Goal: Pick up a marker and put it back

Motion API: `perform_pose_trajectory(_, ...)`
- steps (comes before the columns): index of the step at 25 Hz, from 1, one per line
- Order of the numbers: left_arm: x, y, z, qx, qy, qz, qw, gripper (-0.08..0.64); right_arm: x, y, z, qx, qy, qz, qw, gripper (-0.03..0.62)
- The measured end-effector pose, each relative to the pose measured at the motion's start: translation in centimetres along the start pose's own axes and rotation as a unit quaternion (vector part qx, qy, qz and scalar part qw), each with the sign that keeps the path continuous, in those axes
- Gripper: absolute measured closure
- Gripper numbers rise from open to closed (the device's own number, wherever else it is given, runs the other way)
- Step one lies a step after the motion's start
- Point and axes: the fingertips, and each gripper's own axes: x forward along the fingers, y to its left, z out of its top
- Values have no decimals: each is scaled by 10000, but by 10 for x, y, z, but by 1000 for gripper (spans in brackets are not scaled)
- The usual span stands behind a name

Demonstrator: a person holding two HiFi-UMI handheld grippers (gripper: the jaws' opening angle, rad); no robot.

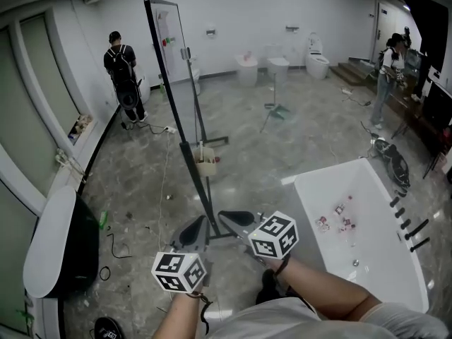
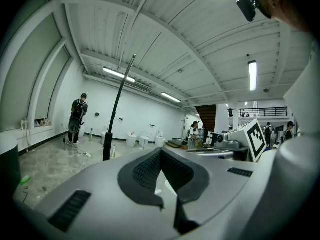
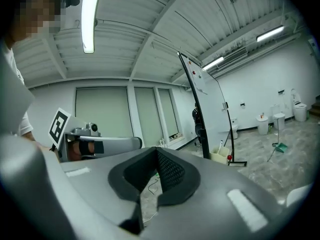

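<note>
Plainly, we judge the task hardly begun: no marker is in either tool, and both picking up and putting back are left to do. The left gripper [image 1: 192,229] has its jaws closed tip to tip with nothing between them, only bare floor [image 1: 141,182] showing through the gap behind the pads. The right gripper [image 1: 236,219] is clenched the same way and is just as empty. We cannot pick out a marker for certain. The likeliest place is the small box [image 1: 205,165] at the foot of the whiteboard [image 1: 173,69], where something pale stands upright, though it is too small to name. That stand is well ahead of both tools, with open floor between. As for pose, both forearms [image 1: 325,288] are bent and drawn in near the body. The two tools are level, close side by side, and aimed forward toward the board's foot, with the bathtub [image 1: 367,182] off to the right.
</note>
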Motion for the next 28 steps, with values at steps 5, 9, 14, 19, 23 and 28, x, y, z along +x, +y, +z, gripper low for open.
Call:
perform_pose_trajectory(5, 100, 28, 11, -74, 65, 272, 9996, 558, 29, -96, 22, 136, 124, 314, 9993, 591)
perform_pose_trajectory(9, 162, 55, 24, -175, 6, 547, 9983, 558, 49, -154, 27, 209, 313, 593, 9975, 591)
perform_pose_trajectory(14, 218, 87, 25, -255, 111, 781, 9966, 558, 78, -218, 26, 478, 464, 698, 9953, 590)
perform_pose_trajectory(19, 260, 132, 15, -384, 225, 956, 9944, 558, 126, -266, 23, 618, 619, 654, 9940, 589)
perform_pose_trajectory(23, 285, 174, 6, -563, 320, 964, 9932, 558, 171, -295, 19, 624, 785, 552, 9934, 589)
perform_pose_trajectory(28, 311, 211, 11, -570, 431, 758, 9946, 558, 226, -334, 17, 809, 991, 306, 9913, 586)
